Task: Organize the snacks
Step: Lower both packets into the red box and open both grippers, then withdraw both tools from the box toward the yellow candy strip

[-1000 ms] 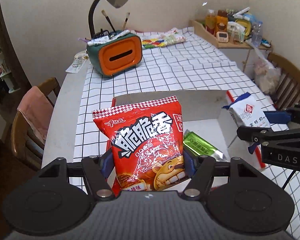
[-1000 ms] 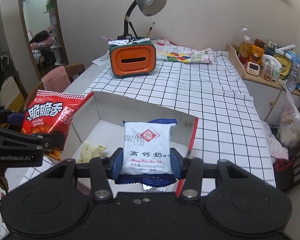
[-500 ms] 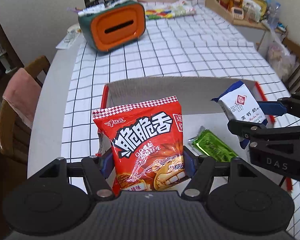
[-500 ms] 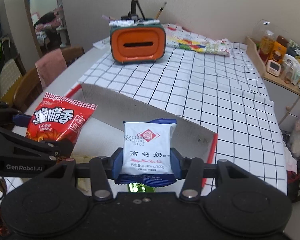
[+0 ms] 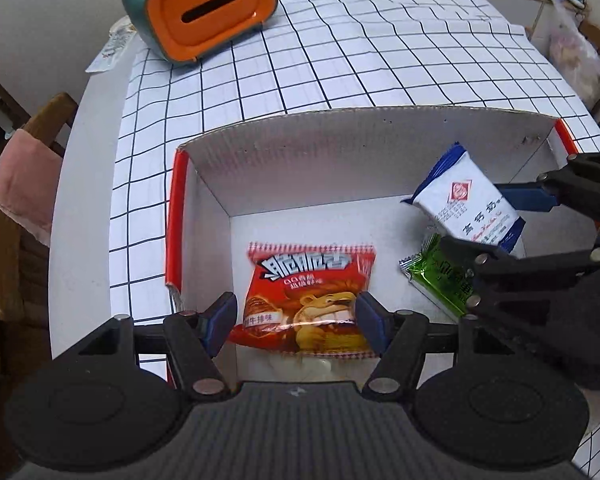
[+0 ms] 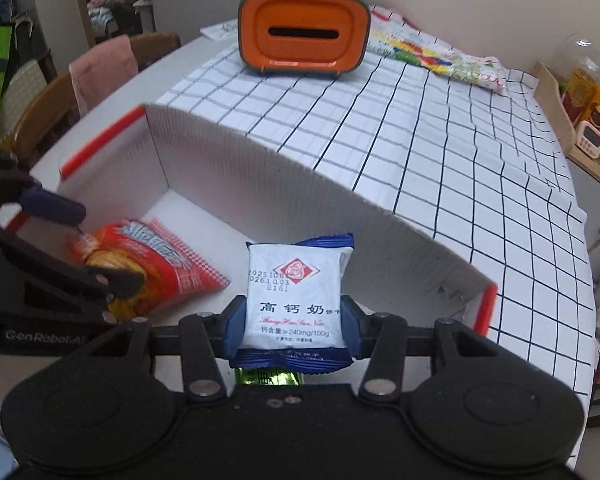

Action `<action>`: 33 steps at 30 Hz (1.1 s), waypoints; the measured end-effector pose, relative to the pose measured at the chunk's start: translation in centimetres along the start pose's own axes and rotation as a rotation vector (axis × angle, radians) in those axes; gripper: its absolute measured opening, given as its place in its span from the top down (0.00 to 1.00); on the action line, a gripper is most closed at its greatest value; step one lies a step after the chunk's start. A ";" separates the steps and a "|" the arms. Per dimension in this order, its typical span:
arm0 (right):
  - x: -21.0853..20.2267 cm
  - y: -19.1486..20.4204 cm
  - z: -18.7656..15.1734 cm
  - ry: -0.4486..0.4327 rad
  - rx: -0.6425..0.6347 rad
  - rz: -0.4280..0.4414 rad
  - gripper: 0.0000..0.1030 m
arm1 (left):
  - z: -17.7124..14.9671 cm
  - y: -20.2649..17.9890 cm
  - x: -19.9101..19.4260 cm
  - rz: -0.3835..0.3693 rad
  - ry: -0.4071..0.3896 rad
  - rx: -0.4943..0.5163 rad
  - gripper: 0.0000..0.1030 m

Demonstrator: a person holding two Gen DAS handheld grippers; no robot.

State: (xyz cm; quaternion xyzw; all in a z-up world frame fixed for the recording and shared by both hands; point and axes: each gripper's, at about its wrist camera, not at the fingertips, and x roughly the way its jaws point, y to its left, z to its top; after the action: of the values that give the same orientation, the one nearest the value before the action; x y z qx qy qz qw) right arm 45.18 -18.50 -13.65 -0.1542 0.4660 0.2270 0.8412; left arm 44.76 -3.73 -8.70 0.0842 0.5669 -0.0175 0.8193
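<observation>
A white cardboard box [image 5: 340, 148] with red flaps stands on the checked tablecloth. My left gripper [image 5: 296, 316] is open over the box's near left part, and the red snack bag [image 5: 308, 288] lies flat on the box floor between its fingers. It also shows in the right wrist view [image 6: 160, 264]. My right gripper [image 6: 294, 332] is shut on a white and blue milk biscuit pack [image 6: 296, 304], held inside the box at its right side [image 5: 468, 208]. A green packet [image 5: 440, 276] lies on the box floor under it.
An orange and green tissue box [image 5: 208, 4] stands at the table's far side, with a colourful bag [image 6: 432, 52] beside it. A wooden chair with a pink cloth [image 5: 20, 176] stands to the left. A shelf with jars [image 6: 584, 112] is at the right.
Both grippers have dipped down into the box. My left gripper has opened and the red snack bag has dropped flat onto the box floor. The right gripper still holds its pack.
</observation>
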 end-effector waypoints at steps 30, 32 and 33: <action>-10.0 -0.1 -3.5 -0.114 0.122 0.037 0.40 | -4.5 0.6 -8.8 -0.143 -0.246 -0.030 0.33; -11.0 0.1 -4.0 -0.125 0.135 0.039 0.39 | -5.2 0.3 -9.8 -0.155 -0.269 -0.017 0.31; -11.5 0.2 -4.2 -0.132 0.138 0.039 0.39 | -5.5 0.2 -10.2 -0.159 -0.280 -0.010 0.31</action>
State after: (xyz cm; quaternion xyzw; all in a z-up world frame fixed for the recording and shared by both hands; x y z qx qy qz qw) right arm 36.71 -23.06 -6.02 -0.0713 0.4272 0.2203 0.8740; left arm 36.01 -3.34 -1.06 0.0316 0.4520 -0.0910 0.8868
